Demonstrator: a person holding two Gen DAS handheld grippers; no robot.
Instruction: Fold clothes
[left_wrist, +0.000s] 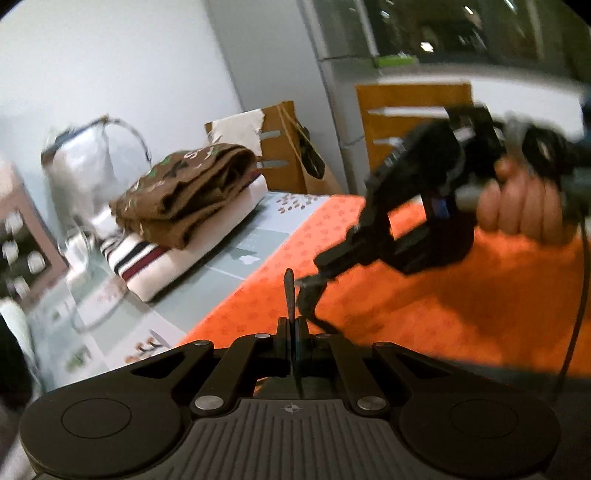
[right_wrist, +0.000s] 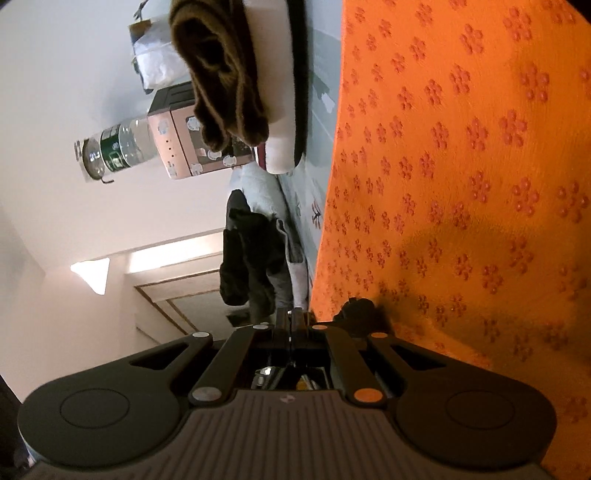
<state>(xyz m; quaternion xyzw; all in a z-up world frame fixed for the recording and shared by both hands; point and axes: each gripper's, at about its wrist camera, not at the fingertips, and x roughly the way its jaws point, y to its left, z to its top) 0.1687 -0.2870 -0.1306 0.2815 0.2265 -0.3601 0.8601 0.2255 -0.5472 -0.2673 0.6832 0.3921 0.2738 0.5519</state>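
A folded brown garment (left_wrist: 184, 184) lies on a folded white striped garment (left_wrist: 192, 240) at the far left of the table; both also show in the right wrist view (right_wrist: 221, 85), (right_wrist: 280, 110). My left gripper (left_wrist: 290, 291) is shut and empty above the orange mat (left_wrist: 424, 302). My right gripper (left_wrist: 314, 275) is held by a hand just right of it; its fingers look shut. In the right wrist view, which is rolled sideways, the right gripper (right_wrist: 291, 317) is shut, close to the orange mat (right_wrist: 461, 166). A dark garment pile (right_wrist: 255, 266) lies beyond the mat's edge.
A wire-handled plastic bag (left_wrist: 88, 162) stands behind the folded stack. Two wooden chairs (left_wrist: 280, 147), (left_wrist: 399, 110) stand behind the table. A water bottle (right_wrist: 114, 147) and a pink box (right_wrist: 184, 144) stand near the stack. A patterned grey tablecloth (left_wrist: 236, 254) borders the mat.
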